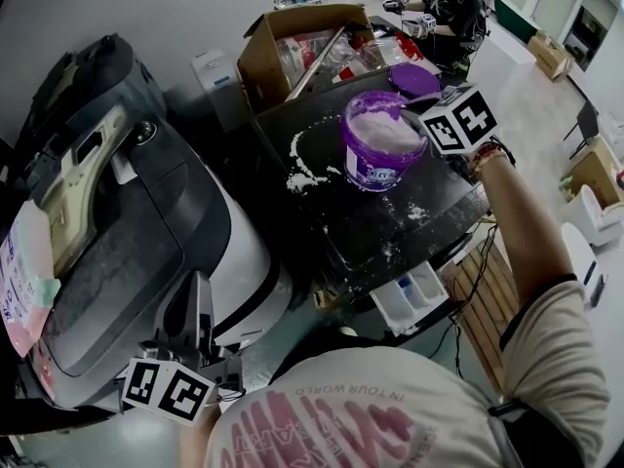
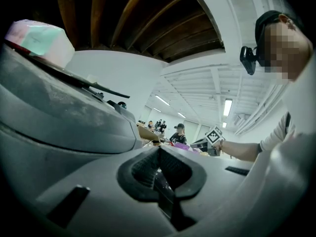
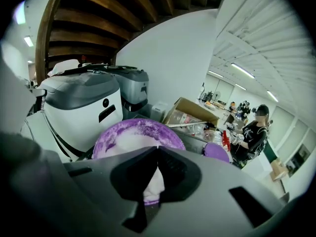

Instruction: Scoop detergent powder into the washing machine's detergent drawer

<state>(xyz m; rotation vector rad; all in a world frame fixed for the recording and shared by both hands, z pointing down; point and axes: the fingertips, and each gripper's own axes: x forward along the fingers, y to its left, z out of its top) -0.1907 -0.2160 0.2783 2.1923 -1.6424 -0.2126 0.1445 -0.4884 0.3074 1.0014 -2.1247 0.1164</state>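
Right gripper point(image 3: 158, 151) over the open purple detergent tub point(image 1: 382, 142), jaws closed together. Whether anything thin was pinched between them could not be made out, and its marker cube hid the tips from the head view. Left gripper point(image 2: 158, 150), jaws together and empty, was held low beside the grey machine point(image 1: 146, 222). The detergent drawer point(image 1: 414, 298) stood pulled out below the washer top's point(image 1: 409, 224) near edge, its contents indistinct. Bare top lay between tub and drawer.

light: dim, ceiling strips point(image 2: 227, 106) | edges: fisheye-dark (vignetted) | near: blurred
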